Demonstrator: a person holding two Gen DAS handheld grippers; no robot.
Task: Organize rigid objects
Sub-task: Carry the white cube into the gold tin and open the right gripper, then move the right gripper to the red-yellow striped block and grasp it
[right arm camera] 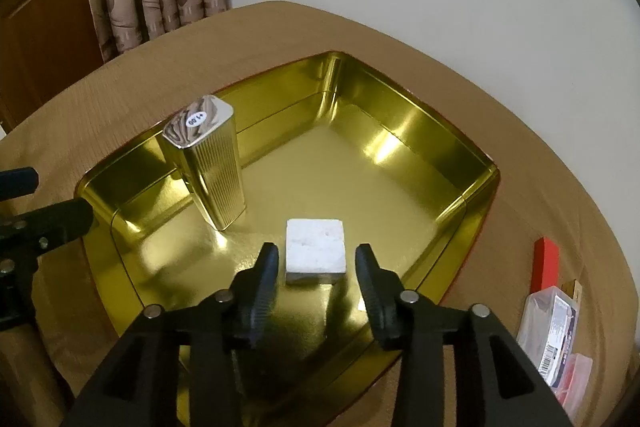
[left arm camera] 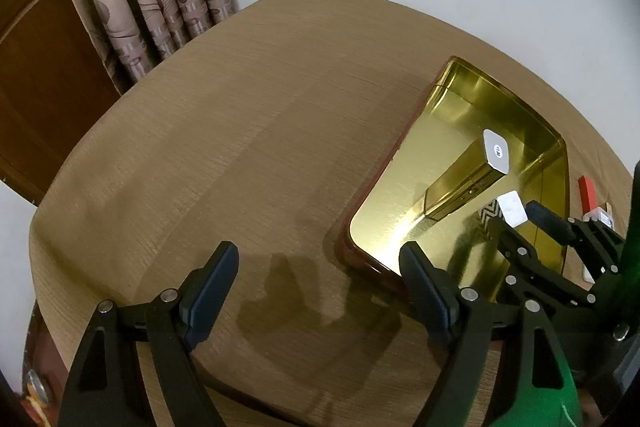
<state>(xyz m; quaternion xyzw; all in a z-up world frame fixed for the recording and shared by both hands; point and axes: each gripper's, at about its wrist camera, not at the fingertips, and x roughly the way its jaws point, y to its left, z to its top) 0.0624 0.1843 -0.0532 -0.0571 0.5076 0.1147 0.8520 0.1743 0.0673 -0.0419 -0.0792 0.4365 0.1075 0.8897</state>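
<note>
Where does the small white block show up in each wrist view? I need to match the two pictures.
Left wrist: the white block is at right, inside the gold tray, just beyond the right hand-held gripper.
Right wrist: it is low in the centre, on the tray floor, between and just beyond the open fingertips.
Shared landmark: the tall gold ribbed tin, standing in the tray, with an oval sticker on top.

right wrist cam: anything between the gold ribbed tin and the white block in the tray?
Nothing. In the right wrist view, only bare gold tray floor separates the upright gold ribbed tin from the white block; they stand apart, not touching.
</note>
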